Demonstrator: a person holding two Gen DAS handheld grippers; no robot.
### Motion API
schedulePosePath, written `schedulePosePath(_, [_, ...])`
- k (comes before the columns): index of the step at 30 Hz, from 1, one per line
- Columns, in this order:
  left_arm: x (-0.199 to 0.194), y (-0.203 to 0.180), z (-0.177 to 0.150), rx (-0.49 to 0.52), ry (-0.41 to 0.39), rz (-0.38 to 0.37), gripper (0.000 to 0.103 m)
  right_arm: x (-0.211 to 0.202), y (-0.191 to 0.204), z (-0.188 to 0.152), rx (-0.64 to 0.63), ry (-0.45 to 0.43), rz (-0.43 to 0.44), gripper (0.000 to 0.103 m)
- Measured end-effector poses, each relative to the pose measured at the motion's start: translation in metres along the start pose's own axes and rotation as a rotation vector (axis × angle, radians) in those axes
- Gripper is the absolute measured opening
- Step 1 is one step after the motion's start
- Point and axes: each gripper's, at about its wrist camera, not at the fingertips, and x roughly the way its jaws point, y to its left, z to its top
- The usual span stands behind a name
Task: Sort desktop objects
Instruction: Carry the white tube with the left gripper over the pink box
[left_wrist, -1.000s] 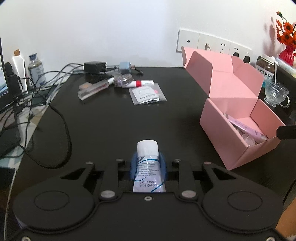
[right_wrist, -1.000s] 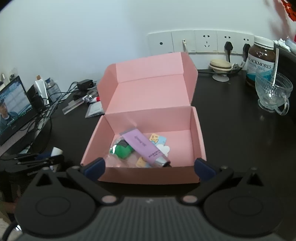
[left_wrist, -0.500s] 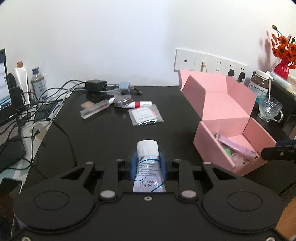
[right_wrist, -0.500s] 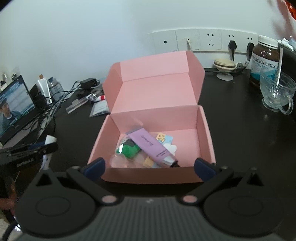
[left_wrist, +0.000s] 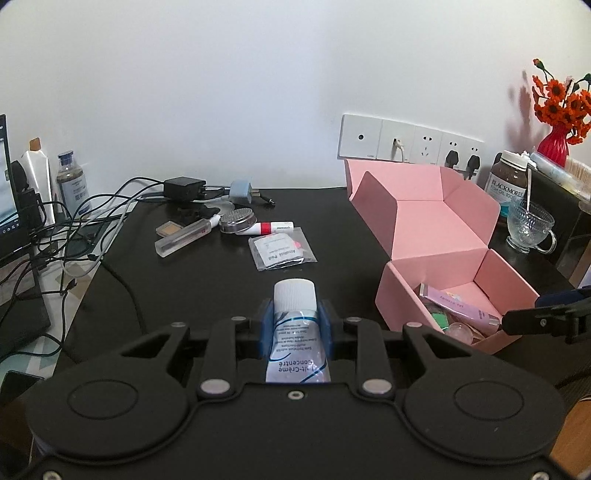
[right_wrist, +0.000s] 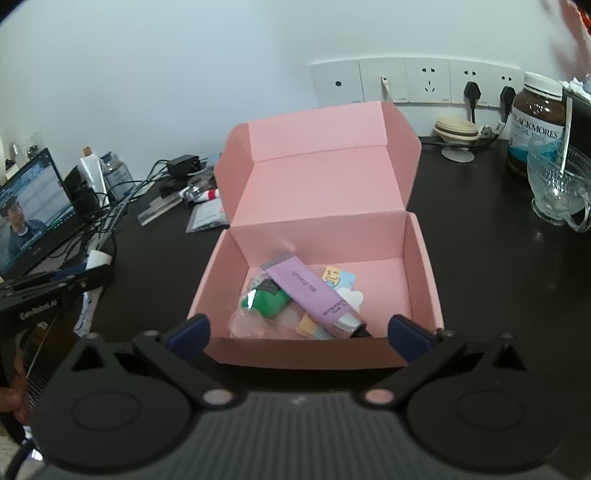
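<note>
Between left hand-held gripper (left_wrist: 294, 325) pads, cream tube (left_wrist: 295, 332).

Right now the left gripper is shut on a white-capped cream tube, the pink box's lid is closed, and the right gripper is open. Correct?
Not quite: the pink box is open, its lid standing up behind it, as the right wrist view shows. The rest holds: the left gripper is shut on the white-capped cream tube, and the right gripper is open.
</note>
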Motion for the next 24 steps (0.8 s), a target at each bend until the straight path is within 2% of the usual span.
schedulePosePath(24, [0.0, -0.024, 0.021, 0.04, -0.05, -0.074, 0.026, -0.008, -0.021, 0.003, 0.071, -0.05, -0.037, 0.102])
